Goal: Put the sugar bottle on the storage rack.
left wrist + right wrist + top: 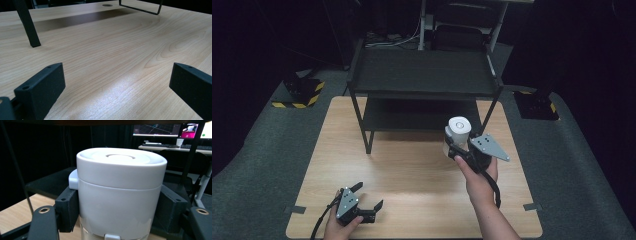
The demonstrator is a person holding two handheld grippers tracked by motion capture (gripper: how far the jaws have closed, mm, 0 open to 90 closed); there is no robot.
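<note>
White jar (pixel 121 192): held upright off table, right of centre, just in front of black shelf rack (pixel 424 75). Right gripper (pixel 462 150) jaws pinch jar body below lid, one jaw each side.

Risks (judgement):
- Smooth round wall, narrow contact band: jar may slip or rotate if squeeze relaxes.
- Rack frame close at 12 o'clock: lid may strike upper shelf edge on entry.
- Clear lower section possibly fragile; cannot tell material.

Left gripper (pixel 362 200) at 7 o'clock on table (pixel 412 165), jaws spread, nothing between.
</note>
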